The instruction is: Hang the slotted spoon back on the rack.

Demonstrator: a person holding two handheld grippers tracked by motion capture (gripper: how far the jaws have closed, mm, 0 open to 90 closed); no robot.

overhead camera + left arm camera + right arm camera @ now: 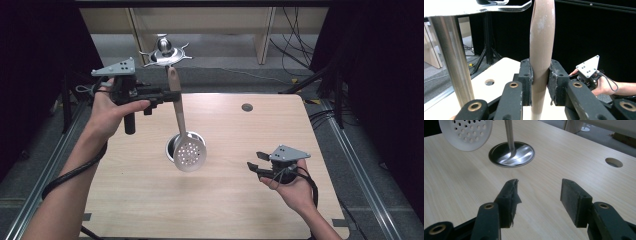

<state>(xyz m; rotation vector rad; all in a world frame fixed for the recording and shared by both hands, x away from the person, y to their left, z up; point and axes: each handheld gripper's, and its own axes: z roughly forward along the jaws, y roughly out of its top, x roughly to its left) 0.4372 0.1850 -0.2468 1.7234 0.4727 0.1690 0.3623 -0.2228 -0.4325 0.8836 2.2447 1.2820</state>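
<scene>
Right gripper [256, 165] hovers near the table's [125, 200] right edge, its 2 jaws parted and empty. Left of it and farther off, the 1 skimmer [188, 153] hangs nearly upright, bowl down, handle clamped in the left gripper [172, 95]. Beyond stands 1 rack [165, 52] with hooks, nearest the left hand.
</scene>
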